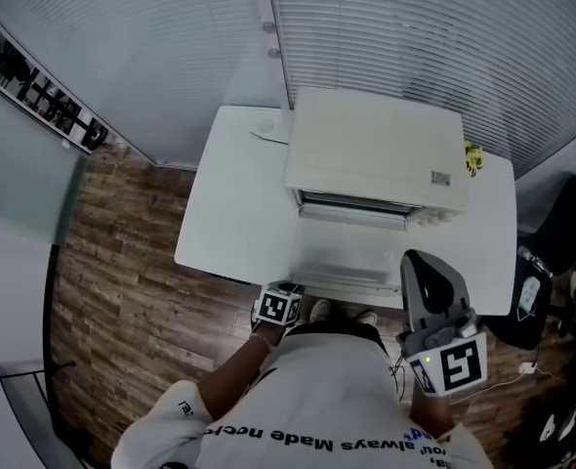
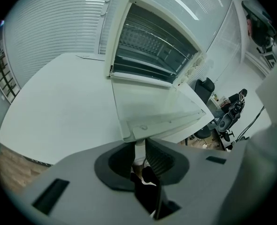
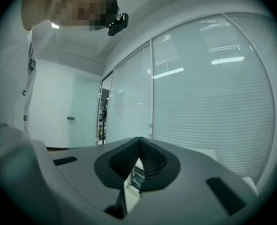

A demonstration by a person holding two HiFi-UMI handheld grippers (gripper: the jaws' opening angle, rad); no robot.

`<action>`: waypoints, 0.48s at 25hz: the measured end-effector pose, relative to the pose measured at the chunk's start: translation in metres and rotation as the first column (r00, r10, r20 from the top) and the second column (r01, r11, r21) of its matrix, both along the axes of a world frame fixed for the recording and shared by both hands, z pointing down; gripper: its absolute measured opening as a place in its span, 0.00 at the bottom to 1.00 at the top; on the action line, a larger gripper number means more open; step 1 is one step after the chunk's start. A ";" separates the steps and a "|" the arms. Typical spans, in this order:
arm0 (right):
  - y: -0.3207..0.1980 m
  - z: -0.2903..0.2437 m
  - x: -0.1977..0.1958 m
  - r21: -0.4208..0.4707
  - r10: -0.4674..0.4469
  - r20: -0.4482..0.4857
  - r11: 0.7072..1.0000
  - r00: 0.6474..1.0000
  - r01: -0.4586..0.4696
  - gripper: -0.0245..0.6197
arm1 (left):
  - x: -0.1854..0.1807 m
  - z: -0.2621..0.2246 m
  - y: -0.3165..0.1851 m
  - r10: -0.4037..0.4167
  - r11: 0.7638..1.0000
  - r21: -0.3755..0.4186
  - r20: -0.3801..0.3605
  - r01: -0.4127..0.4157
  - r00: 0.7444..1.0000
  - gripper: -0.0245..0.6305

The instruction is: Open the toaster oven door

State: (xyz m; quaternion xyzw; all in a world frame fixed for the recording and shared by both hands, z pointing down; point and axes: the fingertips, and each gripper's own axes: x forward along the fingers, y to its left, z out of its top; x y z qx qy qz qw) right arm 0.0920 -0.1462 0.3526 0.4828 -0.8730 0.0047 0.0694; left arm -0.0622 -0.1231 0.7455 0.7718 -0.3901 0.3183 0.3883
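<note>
- The toaster oven (image 1: 376, 149) sits at the back of the white table (image 1: 229, 213), right up against the window blinds (image 1: 415, 27).
- Its door (image 2: 152, 107) is already swung down and lies pretty much flat, sticking out toward the person. You can see straight in to the wire rack (image 2: 152, 43).
- The left gripper (image 2: 138, 141) is at the door's front edge, angled downward. Its claw is pinching the white door handle (image 2: 139, 150), with a pad on each side of it.
- The right gripper (image 3: 139, 139) hangs roughly level off the table's near right corner, touching nothing. Its claw is pressed together at the tips and holds nothing.
- There's a small yellow thing (image 1: 474, 156) on the table just to the right of the oven; can't tell what it is.
</note>
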 end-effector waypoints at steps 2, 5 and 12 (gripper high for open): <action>0.000 0.000 -0.001 0.000 -0.001 0.000 1.000 1.000 0.001 0.05 | 0.000 0.003 0.001 0.001 1.000 -0.004 0.000 -0.001 1.000 0.16; -0.001 -0.001 -0.003 0.002 -0.003 0.000 1.000 1.000 0.003 0.05 | 0.000 0.005 0.002 0.003 1.000 -0.011 0.002 -0.003 1.000 0.16; -0.005 -0.001 -0.001 -0.001 0.006 -0.005 1.000 1.000 -0.006 0.05 | 0.000 0.012 0.003 0.007 0.999 -0.033 0.008 -0.006 1.000 0.16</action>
